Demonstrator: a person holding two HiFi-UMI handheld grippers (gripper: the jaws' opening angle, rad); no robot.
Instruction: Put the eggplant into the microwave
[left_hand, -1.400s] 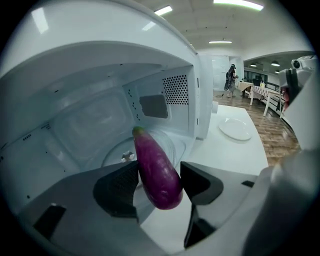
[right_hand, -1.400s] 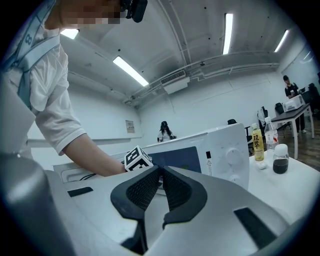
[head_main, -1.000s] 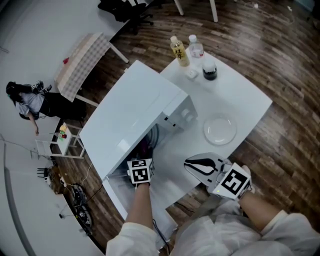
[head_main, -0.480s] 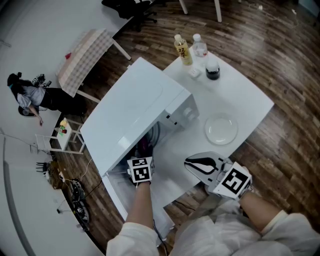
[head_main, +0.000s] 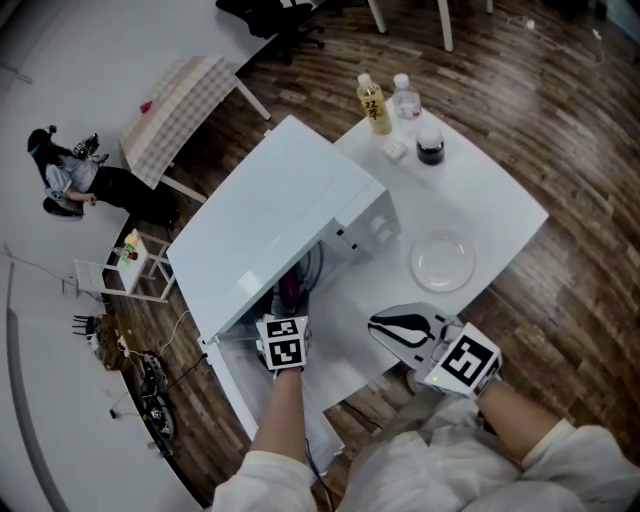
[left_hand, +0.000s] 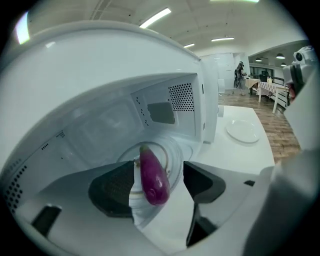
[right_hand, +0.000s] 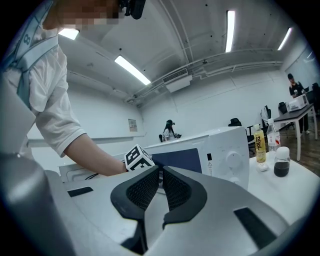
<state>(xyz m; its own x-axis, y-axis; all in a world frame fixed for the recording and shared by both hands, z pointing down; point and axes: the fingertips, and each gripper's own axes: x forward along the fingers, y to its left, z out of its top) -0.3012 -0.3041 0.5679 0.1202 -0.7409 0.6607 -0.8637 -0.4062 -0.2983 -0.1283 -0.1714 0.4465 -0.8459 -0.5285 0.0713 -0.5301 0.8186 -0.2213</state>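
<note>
The purple eggplant (left_hand: 152, 177) lies on the glass turntable inside the white microwave (head_main: 270, 230); from the head view only a sliver of the eggplant (head_main: 289, 290) shows in the opening. My left gripper (left_hand: 159, 170) reaches into the cavity with its jaws open wide. The eggplant sits between them, close to the left pad and clear of the right one. Only that gripper's marker cube (head_main: 283, 343) shows from above. My right gripper (head_main: 385, 325) hovers over the table's near edge, shut and empty, pointing level (right_hand: 160, 172).
The microwave door (head_main: 240, 395) hangs open toward me at the lower left. A white plate (head_main: 441, 261) lies right of the microwave. Two bottles (head_main: 373, 103) and a dark jar (head_main: 430, 150) stand at the table's far corner. A person (head_main: 70, 185) is far off at the left.
Almost nothing: the head view has drifted a little, and both grippers keep their places at the microwave's mouth and the table's edge.
</note>
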